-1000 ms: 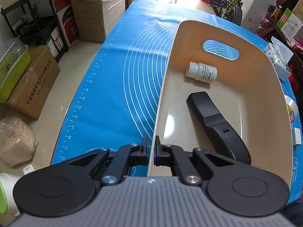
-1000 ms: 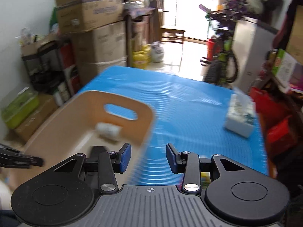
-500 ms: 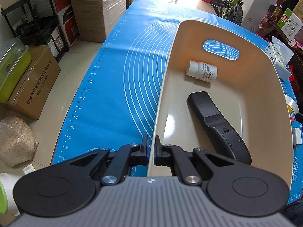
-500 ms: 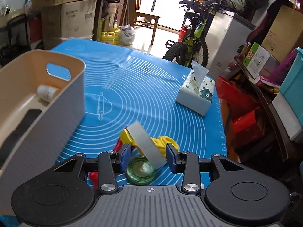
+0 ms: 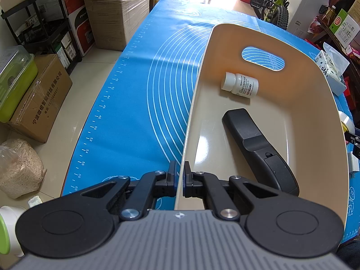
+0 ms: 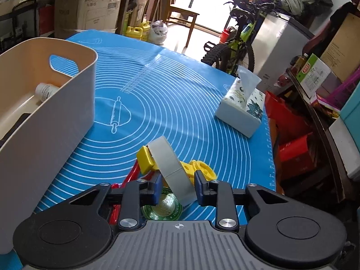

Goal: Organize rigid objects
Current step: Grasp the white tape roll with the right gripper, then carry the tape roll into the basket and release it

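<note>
Since a moment ago my right gripper (image 6: 177, 185) has come lower over the clutter, its fingers now straddling the tape roll (image 6: 172, 168), wide apart and not touching it as far as I can tell; my left gripper (image 5: 179, 181) has not budged.

In the left view, the blue mat (image 5: 139, 103) fills the left and centre. At lower centre my left fingers are clamped on the near wall of the beige bin (image 5: 319, 112), one inside, one outside. In the bin, right of centre, a white bottle (image 5: 239, 85) lies on its side, with a black remote (image 5: 258, 148) below it.

In the right view, the bin stands at the left edge. At lower centre the roll leans tilted on yellow toy parts (image 6: 195, 168), a green tin (image 6: 162, 207) beneath. A tissue pack (image 6: 240, 110) sits centre right.
</note>
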